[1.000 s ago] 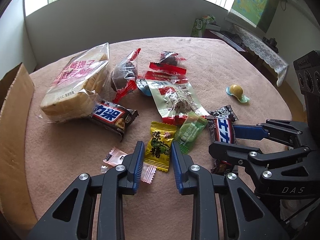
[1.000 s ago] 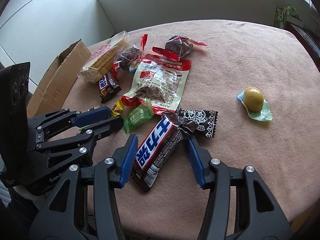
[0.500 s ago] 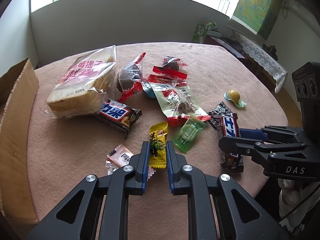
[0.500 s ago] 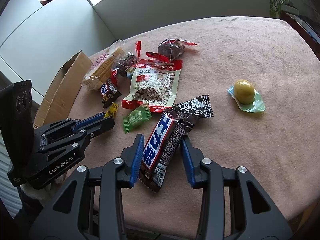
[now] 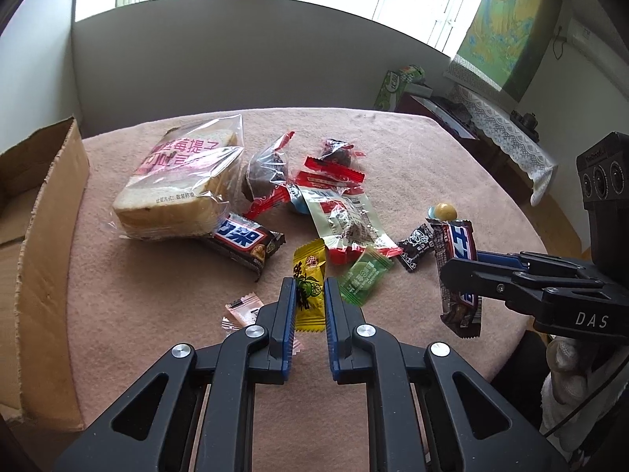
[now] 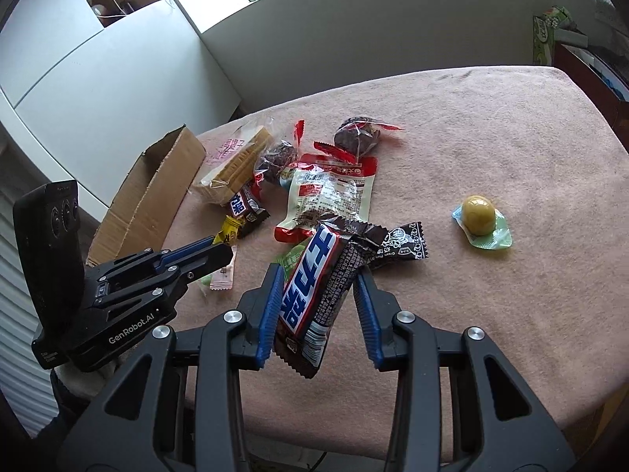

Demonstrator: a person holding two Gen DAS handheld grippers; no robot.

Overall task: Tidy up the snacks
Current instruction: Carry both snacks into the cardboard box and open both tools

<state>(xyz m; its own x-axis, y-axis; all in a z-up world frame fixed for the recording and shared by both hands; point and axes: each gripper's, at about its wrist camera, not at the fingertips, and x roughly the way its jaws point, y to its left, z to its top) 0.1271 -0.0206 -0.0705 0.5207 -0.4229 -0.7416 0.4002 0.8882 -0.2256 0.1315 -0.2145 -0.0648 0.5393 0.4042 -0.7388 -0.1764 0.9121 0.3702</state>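
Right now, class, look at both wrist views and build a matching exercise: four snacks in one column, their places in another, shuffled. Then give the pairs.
1. yellow candy
2. Snickers bar
3. bagged bread
4. yellow ball sweet

A. alone on the cloth
B. nearest the cardboard box
C. in the left tongs
D. in the right tongs

Pairs: 1-C, 2-D, 3-B, 4-A

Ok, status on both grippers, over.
Left gripper shut on yellow candy. Right gripper shut on chocolate bar, lifted off the table. Cardboard box open at left, path unobstructed.
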